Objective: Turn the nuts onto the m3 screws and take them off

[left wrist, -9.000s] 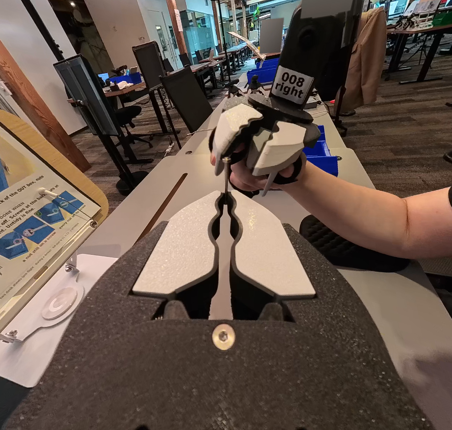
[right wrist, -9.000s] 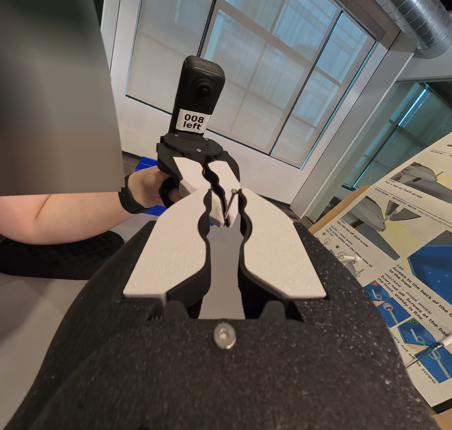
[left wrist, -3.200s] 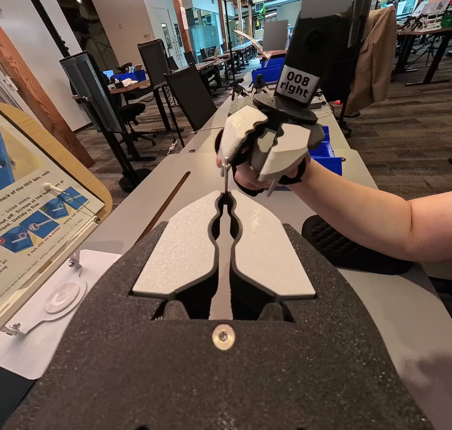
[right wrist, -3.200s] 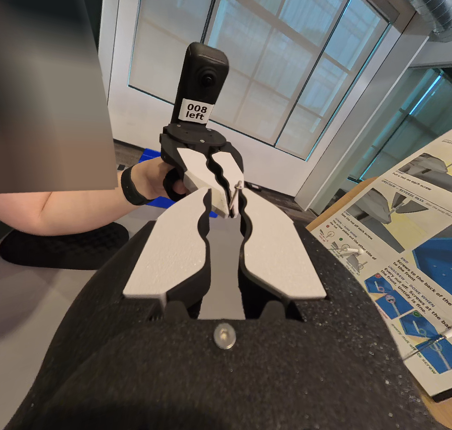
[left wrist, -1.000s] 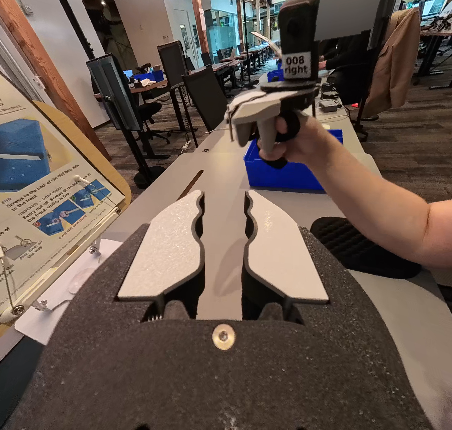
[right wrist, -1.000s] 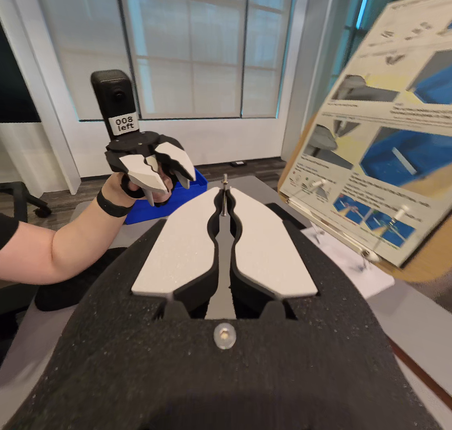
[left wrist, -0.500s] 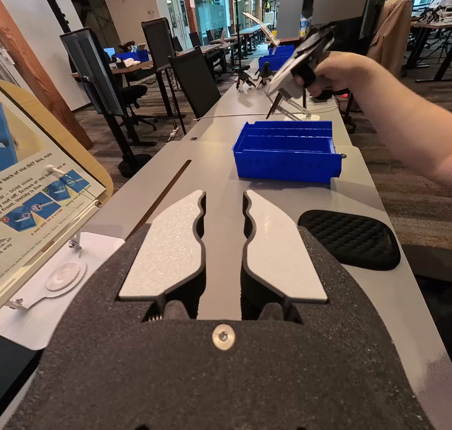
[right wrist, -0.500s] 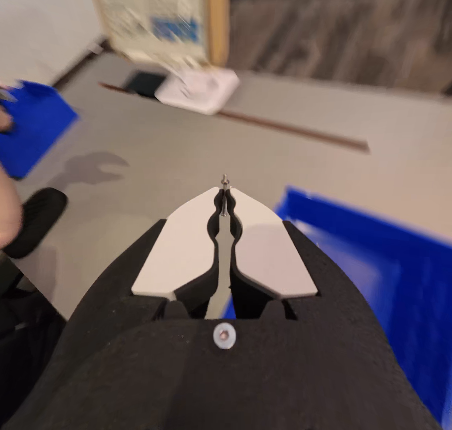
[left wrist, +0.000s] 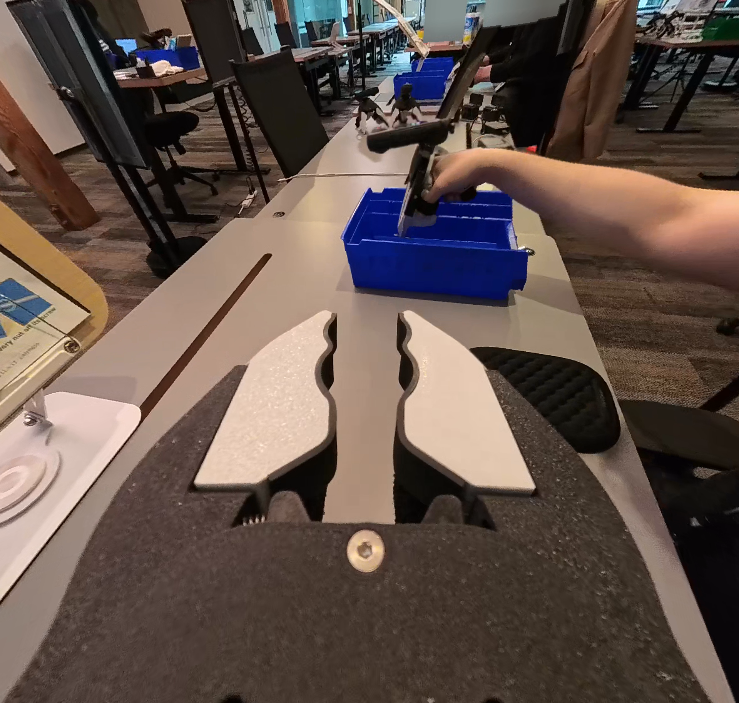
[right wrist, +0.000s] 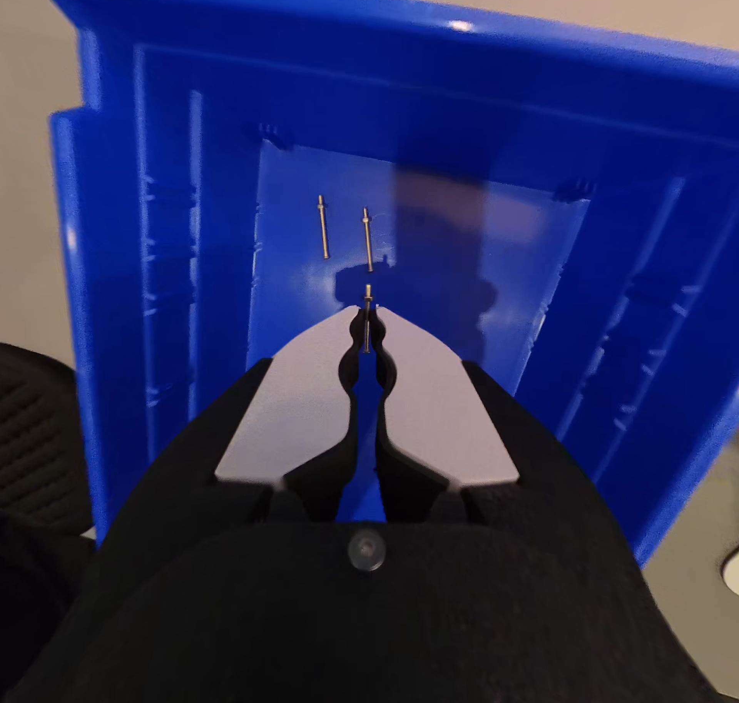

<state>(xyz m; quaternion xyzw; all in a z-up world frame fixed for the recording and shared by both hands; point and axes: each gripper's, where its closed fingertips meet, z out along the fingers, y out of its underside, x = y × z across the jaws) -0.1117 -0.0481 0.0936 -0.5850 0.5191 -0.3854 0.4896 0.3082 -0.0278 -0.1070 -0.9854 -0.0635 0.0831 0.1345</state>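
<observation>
My right gripper (right wrist: 367,309) is shut on a thin M3 screw (right wrist: 367,320) with a nut (right wrist: 367,296) near its far end. It points down into a blue bin (right wrist: 440,84). Two more screws with nuts, one (right wrist: 323,227) on the left and one (right wrist: 367,239) beside it, lie on the bin floor just beyond the tips. In the left wrist view the right gripper (left wrist: 404,231) dips into the same blue bin (left wrist: 432,268). My left gripper (left wrist: 366,316) is open and empty, above the grey table (left wrist: 280,284) short of the bin.
A black foam pad (left wrist: 556,396) lies right of my left gripper. An instruction board on a white stand (left wrist: 36,324) stands at the left. A slot (left wrist: 208,336) runs along the table. Chairs, desks and more blue bins (left wrist: 424,80) are farther back. About 45 centimeters separates my left fingertips from my right.
My left gripper let go of the screw and opened. My right gripper carried the screw with its nut away to the blue bin and now points down into it.
</observation>
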